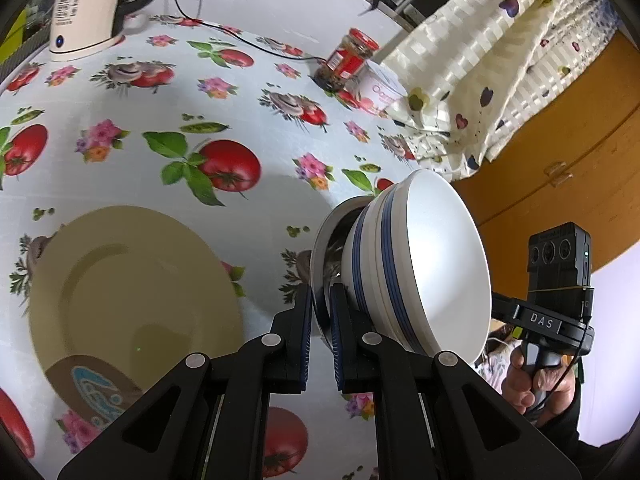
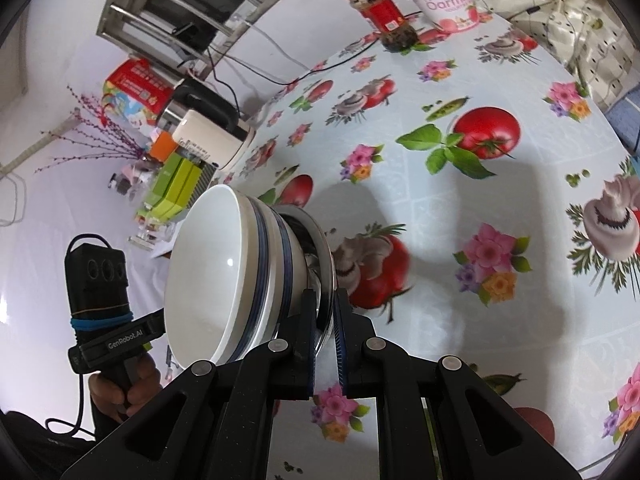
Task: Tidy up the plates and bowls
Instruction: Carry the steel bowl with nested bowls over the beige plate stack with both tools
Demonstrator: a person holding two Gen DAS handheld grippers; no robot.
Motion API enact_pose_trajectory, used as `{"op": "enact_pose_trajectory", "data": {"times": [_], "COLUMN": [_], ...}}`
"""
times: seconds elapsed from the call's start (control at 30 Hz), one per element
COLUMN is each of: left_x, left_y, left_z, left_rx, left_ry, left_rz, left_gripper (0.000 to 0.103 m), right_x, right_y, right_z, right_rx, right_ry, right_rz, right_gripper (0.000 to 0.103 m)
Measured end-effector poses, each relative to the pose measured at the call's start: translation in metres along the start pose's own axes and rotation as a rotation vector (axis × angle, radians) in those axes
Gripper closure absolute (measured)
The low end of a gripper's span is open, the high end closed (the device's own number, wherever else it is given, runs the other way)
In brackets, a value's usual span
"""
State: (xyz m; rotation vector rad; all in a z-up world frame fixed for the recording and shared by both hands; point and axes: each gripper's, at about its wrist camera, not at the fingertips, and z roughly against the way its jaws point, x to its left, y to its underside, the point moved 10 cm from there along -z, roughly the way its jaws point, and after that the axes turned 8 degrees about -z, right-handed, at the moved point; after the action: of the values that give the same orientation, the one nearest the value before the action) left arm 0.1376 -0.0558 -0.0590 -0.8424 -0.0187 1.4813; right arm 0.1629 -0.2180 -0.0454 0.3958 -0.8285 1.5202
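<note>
Pinching the thin rim of a steel plate (image 1: 320,248), the left gripper (image 1: 320,320) has its two pads pressed against either face of that rim, and the right gripper (image 2: 326,320) clamps the same plate (image 2: 326,256) from the opposite side. Stacked on the plate, and tipped on edge with it, sit white bowls with blue bands (image 1: 424,264), their open mouths facing away from the plate; the right wrist view shows the same bowls (image 2: 224,280) leaning toward the left gripper's handle. The whole stack hangs above the table, clear of the cloth. Below and to the left of it in the left wrist view, a pale yellow plate (image 1: 132,280) lies flat on the tomato-and-flower tablecloth (image 1: 248,112), with a brown patterned dish (image 1: 96,388) overlapping its near edge. Farther back stand a red-lidded jar (image 2: 380,8) and a yogurt tub (image 2: 444,0) side by side, near a heart-print cloth (image 1: 500,60). A cream electric kettle (image 2: 208,136) sits at the table's far edge, its black cord trailing across the cloth.
</note>
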Motion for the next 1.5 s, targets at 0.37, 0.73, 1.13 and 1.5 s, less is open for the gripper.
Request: {"op": "enact_pose_trajectory", "data": {"times": [0.37, 0.73, 1.13, 1.5], "left_x": [0.027, 0.061, 0.096, 0.12], "left_y": [-0.002, 0.004, 0.016, 0.023], "left_z": [0.026, 0.049, 0.069, 0.077], "left_rx": [-0.053, -0.091, -0.119, -0.127], "left_ry": [-0.037, -0.082, -0.12, -0.143], "left_rz": [0.046, 0.108, 0.172, 0.217], "left_gripper": [0.095, 0.096, 0.097, 0.097], "right_x": [0.034, 0.066, 0.093, 0.106], "right_y": [-0.001, 0.004, 0.015, 0.02], "right_z": [-0.018, -0.047, -0.083, -0.109], "right_rx": [0.037, 0.093, 0.161, 0.209], "right_ry": [-0.018, -0.035, -0.039, -0.034], "right_rz": [0.059, 0.109, 0.152, 0.176], "right_gripper": [0.094, 0.094, 0.094, 0.094]}}
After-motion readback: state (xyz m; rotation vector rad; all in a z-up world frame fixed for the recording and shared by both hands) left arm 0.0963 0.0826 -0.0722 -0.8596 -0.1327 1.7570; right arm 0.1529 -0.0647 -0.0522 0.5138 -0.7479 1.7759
